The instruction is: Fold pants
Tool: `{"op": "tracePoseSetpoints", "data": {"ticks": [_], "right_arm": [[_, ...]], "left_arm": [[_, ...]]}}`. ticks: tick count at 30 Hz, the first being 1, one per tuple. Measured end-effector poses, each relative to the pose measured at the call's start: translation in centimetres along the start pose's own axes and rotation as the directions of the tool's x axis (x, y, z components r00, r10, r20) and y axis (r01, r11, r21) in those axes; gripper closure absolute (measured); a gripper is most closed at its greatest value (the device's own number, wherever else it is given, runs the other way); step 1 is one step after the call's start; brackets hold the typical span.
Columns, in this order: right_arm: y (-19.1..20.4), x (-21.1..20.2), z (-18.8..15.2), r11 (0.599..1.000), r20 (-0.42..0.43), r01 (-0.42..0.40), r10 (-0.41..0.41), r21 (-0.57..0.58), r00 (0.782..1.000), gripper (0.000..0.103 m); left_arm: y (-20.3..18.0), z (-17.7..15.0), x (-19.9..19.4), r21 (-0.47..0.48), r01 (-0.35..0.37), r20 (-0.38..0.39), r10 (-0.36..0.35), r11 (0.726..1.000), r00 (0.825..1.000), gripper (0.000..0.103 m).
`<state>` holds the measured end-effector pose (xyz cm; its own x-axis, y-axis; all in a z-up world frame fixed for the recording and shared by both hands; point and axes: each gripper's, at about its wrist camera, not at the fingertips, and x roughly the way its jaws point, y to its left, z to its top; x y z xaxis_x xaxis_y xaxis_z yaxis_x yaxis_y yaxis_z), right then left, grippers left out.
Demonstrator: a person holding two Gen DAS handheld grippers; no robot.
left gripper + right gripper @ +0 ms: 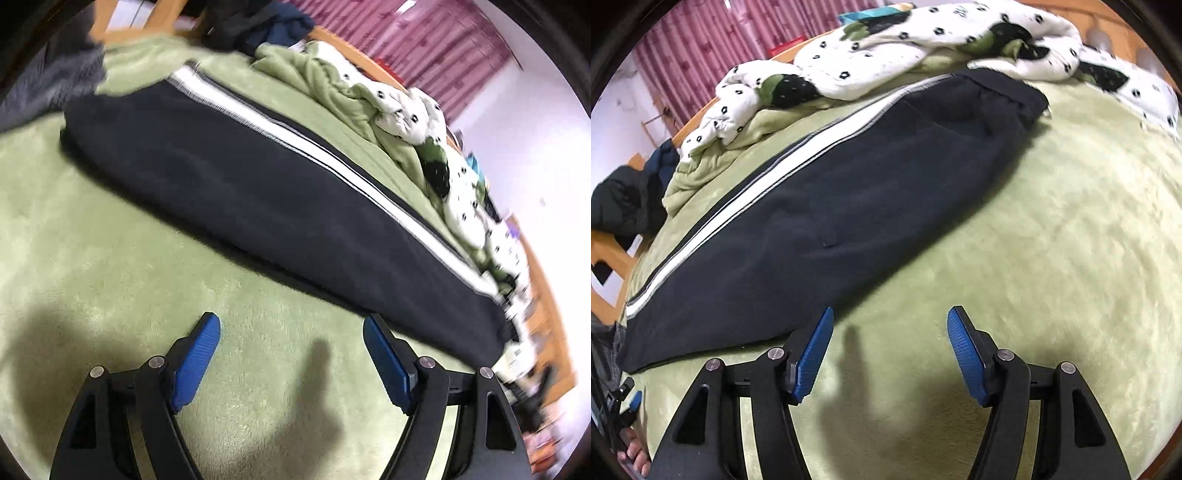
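Note:
Dark navy pants [258,199] with a white and grey side stripe lie flat, folded lengthwise leg on leg, on a green fleece blanket [110,258]. In the right wrist view the pants [831,206] run from the waistband at upper right to the cuffs at lower left. My left gripper [291,328] is open and empty, hovering over the blanket just in front of the pants' near edge. My right gripper [890,321] is open and empty, also just in front of the near edge. The other gripper's blue pad [635,400] shows at the far left.
A white flower-print quilt [886,48] and bunched green blanket [332,81] lie along the far side of the bed. Dark clothes [624,206] are piled at the bed's end. A wooden bed frame [554,332], pink curtains [701,48] and a white wall surround it.

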<state>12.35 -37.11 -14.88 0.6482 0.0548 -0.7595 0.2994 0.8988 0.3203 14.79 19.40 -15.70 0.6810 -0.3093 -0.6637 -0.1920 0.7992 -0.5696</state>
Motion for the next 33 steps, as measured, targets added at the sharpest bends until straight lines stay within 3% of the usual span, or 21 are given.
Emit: {"op": "tracePoseSetpoints", "data": {"ticks": [6, 11, 13, 14, 15, 16, 17, 18, 19, 23, 26, 33], "right_arm": [[-1.2, 1.9, 2.1, 0.993, 0.042, -0.085, 0.082, 0.086, 0.996, 0.036], [-1.9, 4.5, 5.2, 0.966, 0.079, -0.180, 0.168, 0.184, 0.983, 0.036], [-1.8, 5.7, 6.5, 0.962, 0.078, -0.193, 0.181, 0.193, 0.980, 0.036], [-1.6, 6.8, 7.4, 0.966, 0.070, -0.181, 0.170, 0.186, 0.983, 0.036], [-1.5, 7.3, 8.0, 0.970, 0.068, -0.161, 0.151, 0.183, 0.986, 0.040], [-1.4, 7.8, 8.4, 0.974, 0.071, -0.130, 0.119, 0.188, 0.990, 0.055], [-1.4, 8.1, 8.9, 0.978, 0.072, -0.062, 0.049, 0.199, 0.996, 0.068], [-1.4, 8.2, 9.1, 0.979, 0.071, -0.049, 0.035, 0.200, 0.997, 0.087], [-1.5, 8.2, 9.3, 0.978, 0.071, -0.059, 0.046, 0.198, 0.996, 0.092], [-2.0, 5.1, 9.1, 0.968, 0.143, -0.132, 0.103, 0.212, 0.984, 0.096], [-3.2, 2.7, 8.3, 0.955, 0.146, -0.173, 0.141, 0.241, 0.979, 0.099], [-5.2, -4.1, 3.6, 0.971, 0.146, -0.164, 0.140, 0.174, 0.979, 0.099]], "left_arm": [[3.1, 3.8, 2.2, -0.222, 0.076, 0.034, -0.070, 0.972, 0.997, 0.025], [3.0, 5.9, 3.8, -0.256, 0.021, 0.078, -0.002, 0.966, 0.997, 0.028], [2.5, 6.6, 4.4, -0.235, -0.049, 0.088, 0.072, 0.971, 0.994, 0.044], [2.3, 6.9, 4.8, -0.224, -0.108, 0.083, 0.129, 0.969, 0.988, 0.064], [2.4, 7.1, 5.1, -0.221, -0.167, 0.076, 0.188, 0.961, 0.979, 0.083], [2.8, 7.1, 5.0, -0.248, -0.168, 0.085, 0.194, 0.954, 0.977, 0.085], [3.5, 6.9, 4.4, -0.289, -0.126, 0.102, 0.162, 0.949, 0.982, 0.089], [4.0, 6.7, 4.0, -0.323, -0.083, 0.120, 0.128, 0.943, 0.985, 0.091], [4.1, 6.7, 3.7, -0.327, -0.069, 0.121, 0.115, 0.943, 0.986, 0.092], [2.8, 6.1, 1.6, -0.251, -0.089, 0.139, 0.127, 0.964, 0.982, 0.093], [1.6, 5.0, -0.7, -0.171, -0.116, 0.143, 0.141, 0.978, 0.980, 0.093], [2.5, 0.2, -6.8, -0.032, -0.145, 0.098, 0.148, 0.989, 0.984, 0.092]]}}
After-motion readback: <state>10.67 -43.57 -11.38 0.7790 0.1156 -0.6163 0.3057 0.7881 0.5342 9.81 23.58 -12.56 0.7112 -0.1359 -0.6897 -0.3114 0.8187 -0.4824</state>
